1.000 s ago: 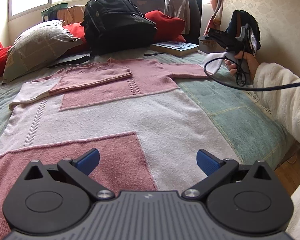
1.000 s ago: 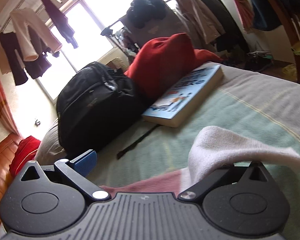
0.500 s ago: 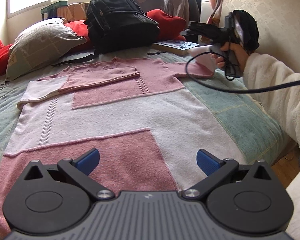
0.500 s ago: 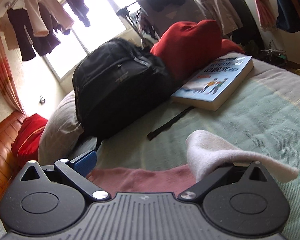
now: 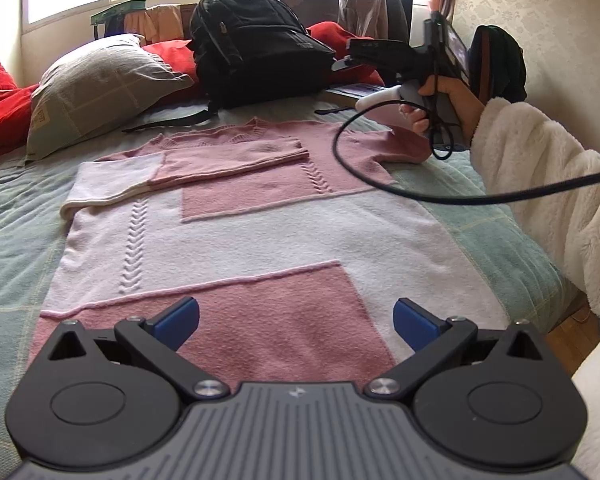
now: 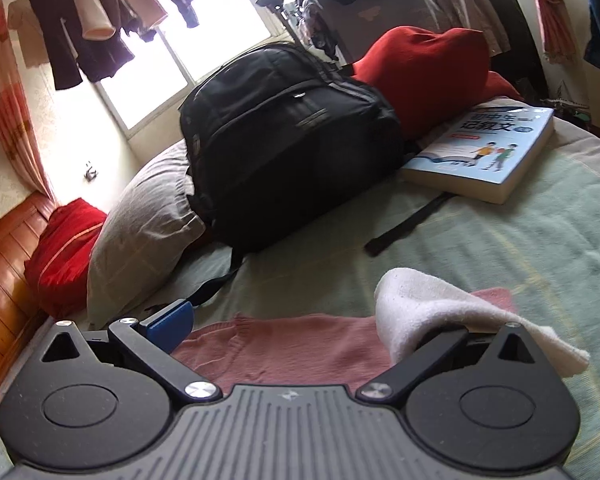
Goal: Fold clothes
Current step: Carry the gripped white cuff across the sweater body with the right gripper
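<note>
Pink-and-white knit sweater point(image 5: 236, 240) lies flat, front up, on the bed point(image 5: 500, 232). One sleeve point(image 5: 188, 168) is folded across the chest; the other sleeve's white cuff point(image 6: 428, 312) is raised off the bed, draped over one finger of the right hand-held gripper point(image 6: 320, 320), jaws spread wide, so carried, not pinched. Left hand-held gripper point(image 5: 296, 320) hovers over the hem, jaws wide, empty. Judged step: second sleeve fold in hand. Next move calls for carrying the cuff inward over the chest and laying it flat without slipping off. Backpack point(image 5: 256, 64) and book point(image 6: 484, 152) sit beyond the collar.
</note>
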The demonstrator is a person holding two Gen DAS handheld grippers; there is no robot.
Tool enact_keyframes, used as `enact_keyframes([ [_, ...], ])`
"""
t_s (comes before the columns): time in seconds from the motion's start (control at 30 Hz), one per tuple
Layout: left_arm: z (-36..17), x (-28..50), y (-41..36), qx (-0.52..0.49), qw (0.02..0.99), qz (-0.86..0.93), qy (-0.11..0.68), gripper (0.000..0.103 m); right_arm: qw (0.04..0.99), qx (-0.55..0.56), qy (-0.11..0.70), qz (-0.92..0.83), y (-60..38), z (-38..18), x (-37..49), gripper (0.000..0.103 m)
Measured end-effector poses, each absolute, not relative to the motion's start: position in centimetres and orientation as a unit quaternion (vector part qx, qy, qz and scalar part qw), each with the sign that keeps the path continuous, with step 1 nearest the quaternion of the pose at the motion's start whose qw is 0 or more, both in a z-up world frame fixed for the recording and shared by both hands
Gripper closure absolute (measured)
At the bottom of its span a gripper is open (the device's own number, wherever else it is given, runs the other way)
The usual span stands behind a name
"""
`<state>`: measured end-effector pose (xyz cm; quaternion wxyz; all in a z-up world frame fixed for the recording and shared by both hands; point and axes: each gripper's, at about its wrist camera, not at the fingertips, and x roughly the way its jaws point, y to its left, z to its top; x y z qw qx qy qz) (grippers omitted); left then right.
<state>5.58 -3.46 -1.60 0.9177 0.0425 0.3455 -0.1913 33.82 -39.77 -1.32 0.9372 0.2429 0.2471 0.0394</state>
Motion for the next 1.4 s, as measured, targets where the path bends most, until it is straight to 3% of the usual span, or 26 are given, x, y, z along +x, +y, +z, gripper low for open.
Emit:
enact_keyframes([
  [0.7, -2.0, 5.7, -2.4, 0.044, 0.911, -0.182, 0.367, 0.001, 0.939, 0.180, 0.266, 0.125, -26.7, -0.9, 37.3, 0.000],
  [1.4, -2.2, 5.8, -2.2, 0.040, 0.909, -0.180, 0.374, 0.001, 0.931, 0.175, 0.272, 0.171, -22.4, -0.4, 38.3, 0.000],
])
